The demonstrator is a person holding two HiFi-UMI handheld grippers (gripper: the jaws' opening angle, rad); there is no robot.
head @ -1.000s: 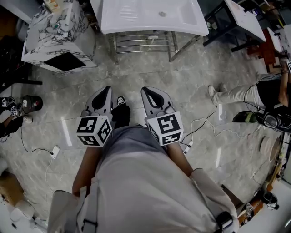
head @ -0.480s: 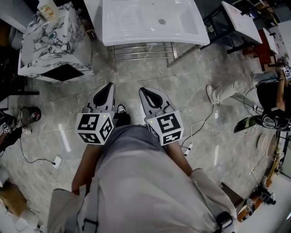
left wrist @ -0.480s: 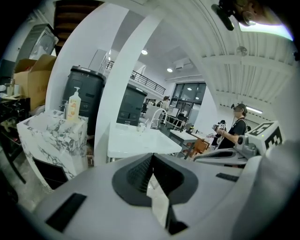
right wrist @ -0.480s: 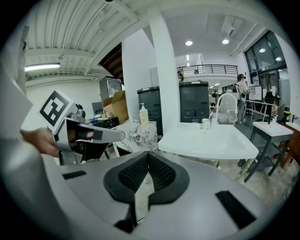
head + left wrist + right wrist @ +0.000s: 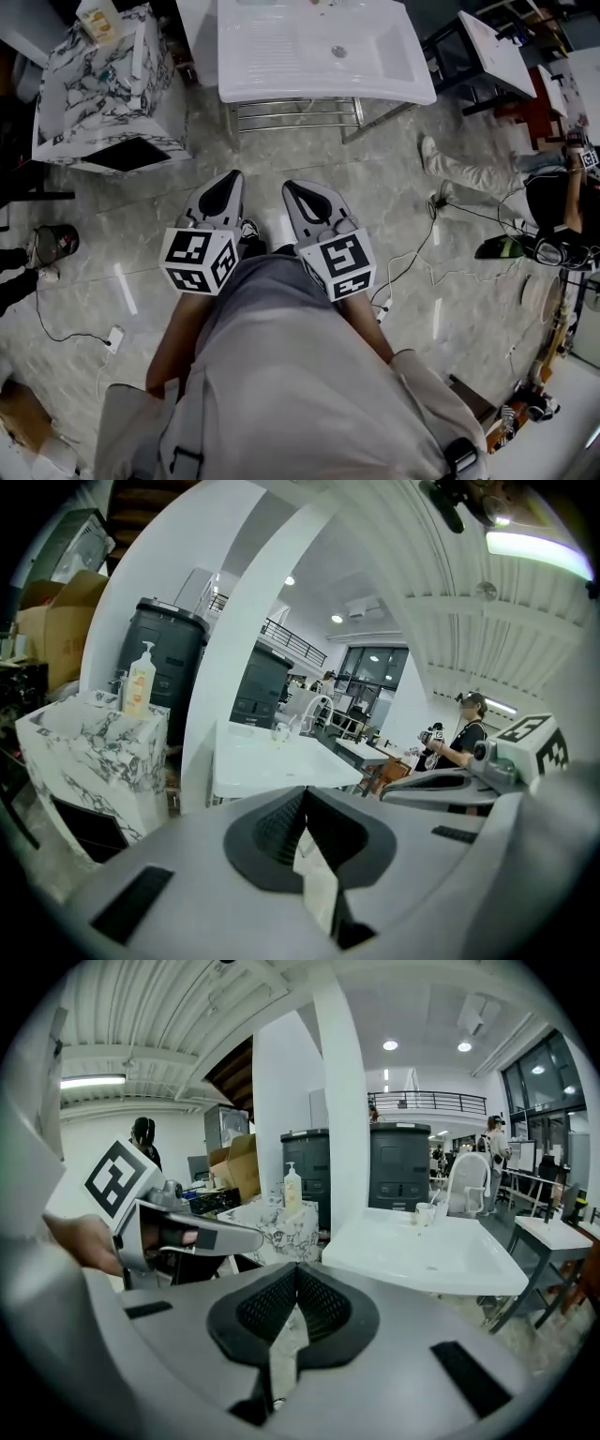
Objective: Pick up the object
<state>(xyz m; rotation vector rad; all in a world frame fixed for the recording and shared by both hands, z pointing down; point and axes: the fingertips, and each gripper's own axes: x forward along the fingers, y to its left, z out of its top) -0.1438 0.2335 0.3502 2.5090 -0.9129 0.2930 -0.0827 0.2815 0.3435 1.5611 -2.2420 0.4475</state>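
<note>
No text, label or number is legible.

An open, workshop-like test hall: a corrugated ceiling [image 5: 169, 1007] with strip lights, white columns [image 5: 342, 1101] and a railed mezzanine [image 5: 422, 1101]. On the marble-look floor [image 5: 375, 178] stand a freestanding white sink [image 5: 319, 52] on a metal frame [image 5: 295, 111] and a marbled cabinet [image 5: 89, 89]; cables [image 5: 422, 253] trail loose at right, and cardboard boxes [image 5: 52, 621] are stacked at the left.

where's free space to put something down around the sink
The white sink basin is bare left of its drain. The marble cabinet top is free beside the soap bottle. Crowded: floor at right, with cables and a person's legs.
</note>
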